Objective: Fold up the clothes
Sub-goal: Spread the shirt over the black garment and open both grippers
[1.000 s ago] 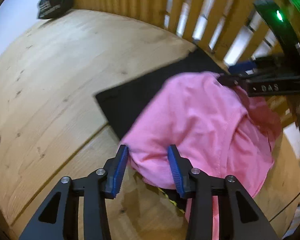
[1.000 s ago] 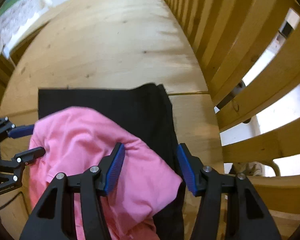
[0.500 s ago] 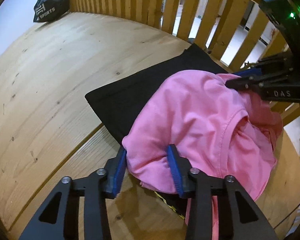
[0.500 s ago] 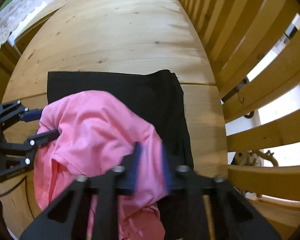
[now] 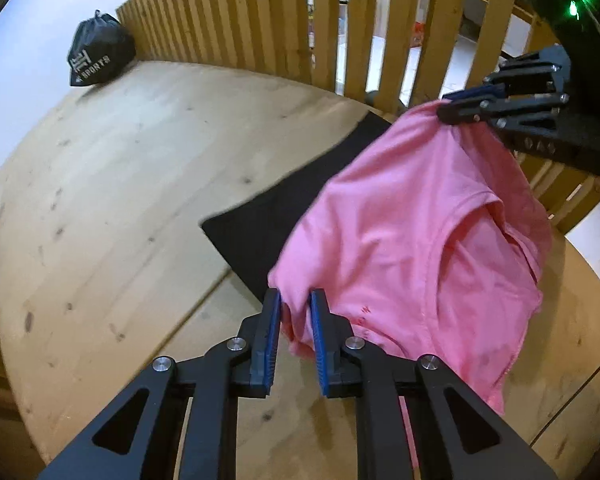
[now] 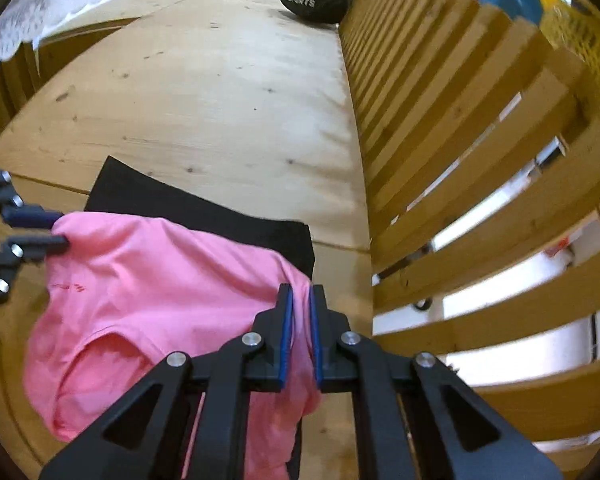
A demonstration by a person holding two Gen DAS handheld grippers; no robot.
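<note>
- Your left claw [image 5: 294, 312] has pink cloth between its blue pads [image 5: 271, 328], and its jaws are closing on that cloth.
- Your right claw [image 6: 299, 320] has its jaws closing too, nearly together, and a thin fold of the same cloth is pinched between them.
- You hold the pink shirt [image 5: 412, 248] by two spots, one in each claw, so it hangs between them like a little tent.
- From your left claw, the shirt spreads out ahead and to the right, up to your right claw at the far right.
- From your right claw, the shirt spreads to the left, over to your left claw at the left edge.
- Under the shirt lies a black cloth [image 5: 276, 208], flat on the wooden tabletop [image 5: 132, 168]. It sticks out past the shirt on the far side of both claws.
- A wooden fence [image 6: 460, 128] runs along the tabletop, to the right of your right claw.
- A black bag [image 5: 100, 52] with white letters sits far ahead of your left claw, near the fence.
</note>
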